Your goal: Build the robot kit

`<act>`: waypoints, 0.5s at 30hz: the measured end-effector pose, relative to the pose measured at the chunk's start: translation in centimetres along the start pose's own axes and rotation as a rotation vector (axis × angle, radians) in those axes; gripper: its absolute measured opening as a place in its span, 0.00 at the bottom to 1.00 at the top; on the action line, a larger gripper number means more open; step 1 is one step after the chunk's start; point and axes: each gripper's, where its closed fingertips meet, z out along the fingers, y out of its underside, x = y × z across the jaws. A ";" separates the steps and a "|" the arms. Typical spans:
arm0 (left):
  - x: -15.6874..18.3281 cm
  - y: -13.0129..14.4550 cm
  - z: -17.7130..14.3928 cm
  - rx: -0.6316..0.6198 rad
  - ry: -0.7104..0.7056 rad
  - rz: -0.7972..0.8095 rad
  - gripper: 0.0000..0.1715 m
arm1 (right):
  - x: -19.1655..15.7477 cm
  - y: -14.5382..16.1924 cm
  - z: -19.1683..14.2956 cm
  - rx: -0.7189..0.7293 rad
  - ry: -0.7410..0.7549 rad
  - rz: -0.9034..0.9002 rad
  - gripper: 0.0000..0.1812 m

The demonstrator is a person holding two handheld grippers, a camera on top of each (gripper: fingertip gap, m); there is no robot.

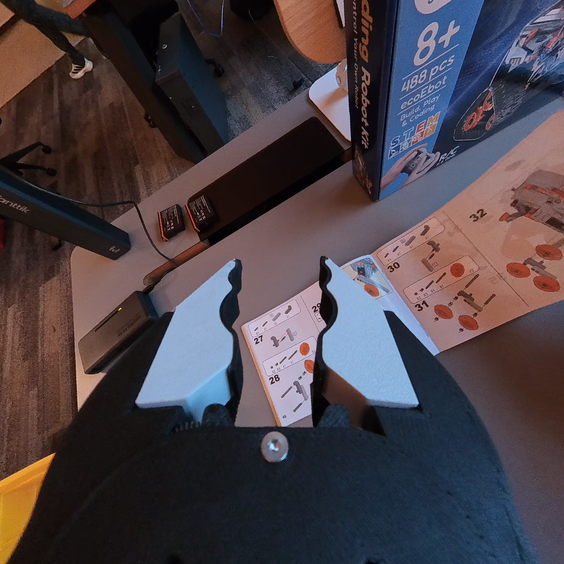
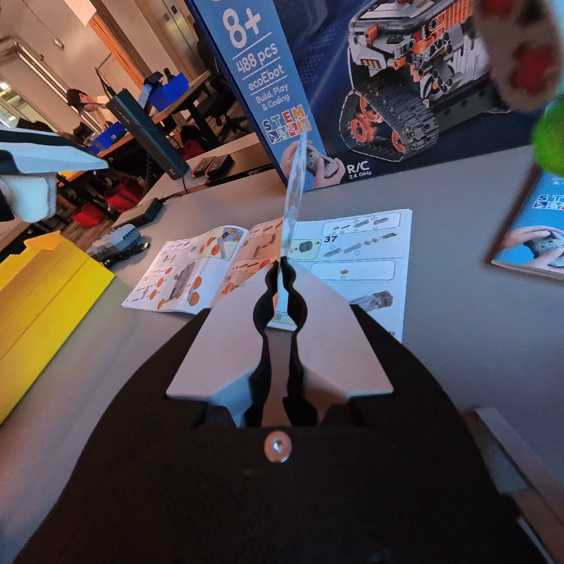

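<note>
An open instruction booklet (image 1: 457,259) lies flat on the grey table (image 1: 305,213). My left gripper (image 1: 279,262) is open and empty, hovering over the booklet's left page (image 1: 274,351). My right gripper (image 2: 280,265) is shut on the edge of a single page (image 2: 294,189), which stands upright out of the booklet (image 2: 351,259). The left gripper also shows in the right wrist view (image 2: 45,158), at the far left above the table edge.
A tall blue kit box (image 2: 366,91) stands behind the booklet. A yellow box (image 2: 45,305) and a grey brick-built module (image 2: 116,241) lie left. A black device (image 1: 116,329) and two batteries (image 1: 186,219) sit near the table's edge. A second booklet (image 2: 534,229) lies right. The gap from one gripper's tips to the other's is roughly 25 centimeters.
</note>
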 end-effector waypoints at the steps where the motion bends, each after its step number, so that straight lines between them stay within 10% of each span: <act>1: 0.0 0.0 0.0 -0.003 0.000 0.002 0.29 | -0.1 -0.1 -0.2 0.009 -0.004 0.018 0.00; 15: -0.5 0.1 -0.4 0.000 -0.008 -0.008 0.29 | -0.4 -0.7 -0.7 0.055 -0.050 0.138 0.00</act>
